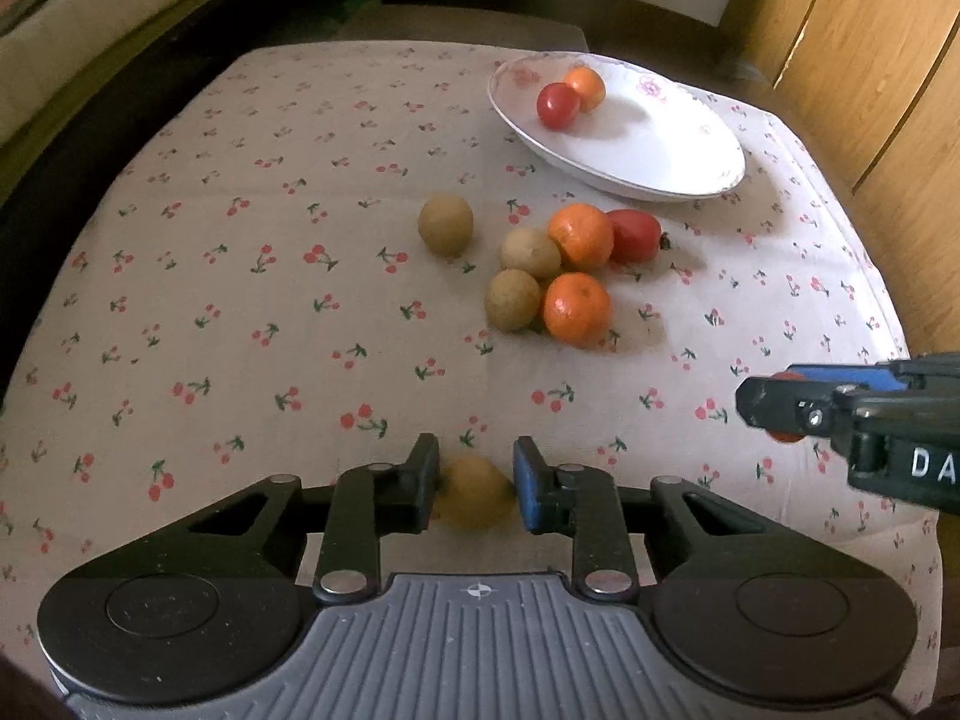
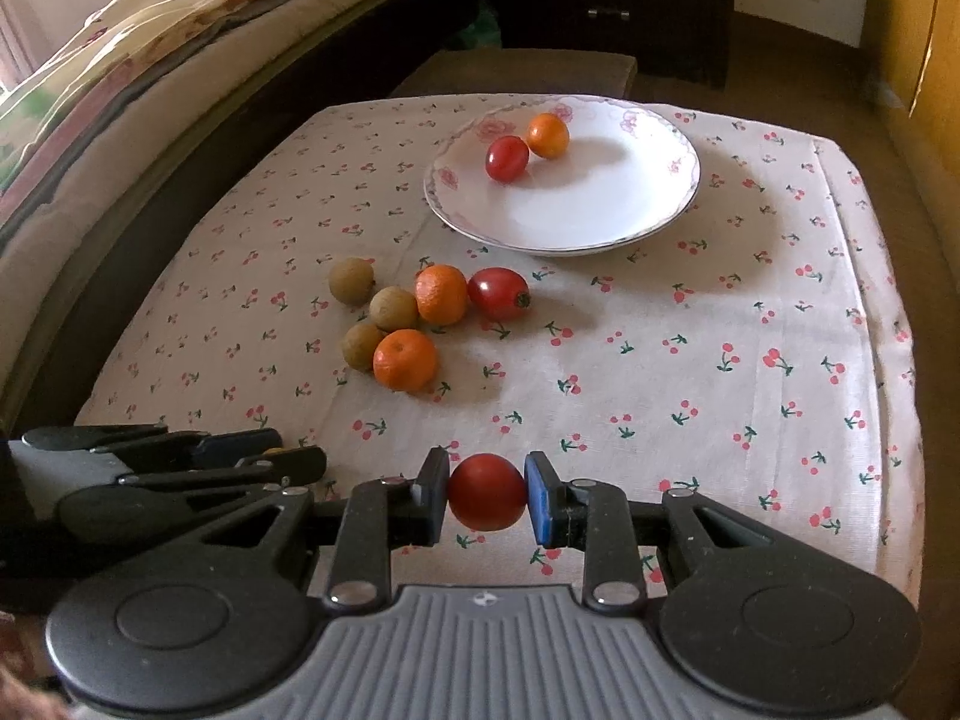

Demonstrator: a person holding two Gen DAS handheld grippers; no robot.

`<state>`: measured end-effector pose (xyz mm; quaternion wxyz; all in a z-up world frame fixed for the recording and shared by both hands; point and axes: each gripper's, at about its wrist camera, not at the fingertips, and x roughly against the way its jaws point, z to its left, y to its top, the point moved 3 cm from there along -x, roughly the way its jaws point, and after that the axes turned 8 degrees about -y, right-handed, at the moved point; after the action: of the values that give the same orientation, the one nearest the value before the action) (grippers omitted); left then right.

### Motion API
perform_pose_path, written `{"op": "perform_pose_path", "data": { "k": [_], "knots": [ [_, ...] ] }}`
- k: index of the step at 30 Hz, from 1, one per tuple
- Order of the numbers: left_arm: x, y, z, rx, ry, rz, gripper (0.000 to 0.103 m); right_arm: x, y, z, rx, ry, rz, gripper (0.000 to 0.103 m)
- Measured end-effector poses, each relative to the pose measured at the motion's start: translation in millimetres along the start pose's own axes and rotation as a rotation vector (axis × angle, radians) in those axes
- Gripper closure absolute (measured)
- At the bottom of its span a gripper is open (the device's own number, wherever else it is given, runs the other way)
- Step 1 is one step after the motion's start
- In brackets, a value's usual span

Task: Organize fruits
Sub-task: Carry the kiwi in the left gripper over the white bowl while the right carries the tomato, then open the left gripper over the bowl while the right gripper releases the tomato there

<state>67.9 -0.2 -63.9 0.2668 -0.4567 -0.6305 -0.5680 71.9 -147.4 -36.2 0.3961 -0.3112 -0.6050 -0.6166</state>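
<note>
Left hand-held gripper [image 1: 474, 489]: I have it clamped on a brown longan [image 1: 475, 501], bottom centre.
Right hand-held gripper [image 2: 487, 495]: I grip a red tomato [image 2: 487, 492].

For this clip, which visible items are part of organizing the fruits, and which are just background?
Part of the job:
- brown fruit in the left gripper
- red tomato in the right gripper
- loose pile of fruits on the cloth
- white plate already holding a tomato and an orange

Just background:
- cherry-print tablecloth
- folded bedding
- dark cabinet
</note>
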Motion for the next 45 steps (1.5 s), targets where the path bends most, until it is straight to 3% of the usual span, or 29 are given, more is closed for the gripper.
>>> {"op": "perform_pose_path", "data": {
  "k": [5, 15, 30, 45],
  "knots": [
    [12.0, -4.3, -2.8, -0.009, 0.023, 0.001, 0.069, 14.0, 1.6, -0.2, 0.006, -0.011, -0.029, 0.074],
    [26.7, 38.4, -14.8, -0.023, -0.066, -0.081, 0.069, 13.0, 34.0, -8.9, -0.045, -0.013, -0.067, 0.074],
    [-17.7, 122.7, -39.6, -0.015, -0.122, -0.132, 0.069, -24.8, 103.3, -36.7, -0.059, -0.046, -0.088, 0.074],
    [-49.9, 145.7, -32.7, 0.028, -0.108, -0.118, 0.070, -57.4, 119.4, -46.3, -0.086, -0.049, -0.065, 0.073]
  ]
}}
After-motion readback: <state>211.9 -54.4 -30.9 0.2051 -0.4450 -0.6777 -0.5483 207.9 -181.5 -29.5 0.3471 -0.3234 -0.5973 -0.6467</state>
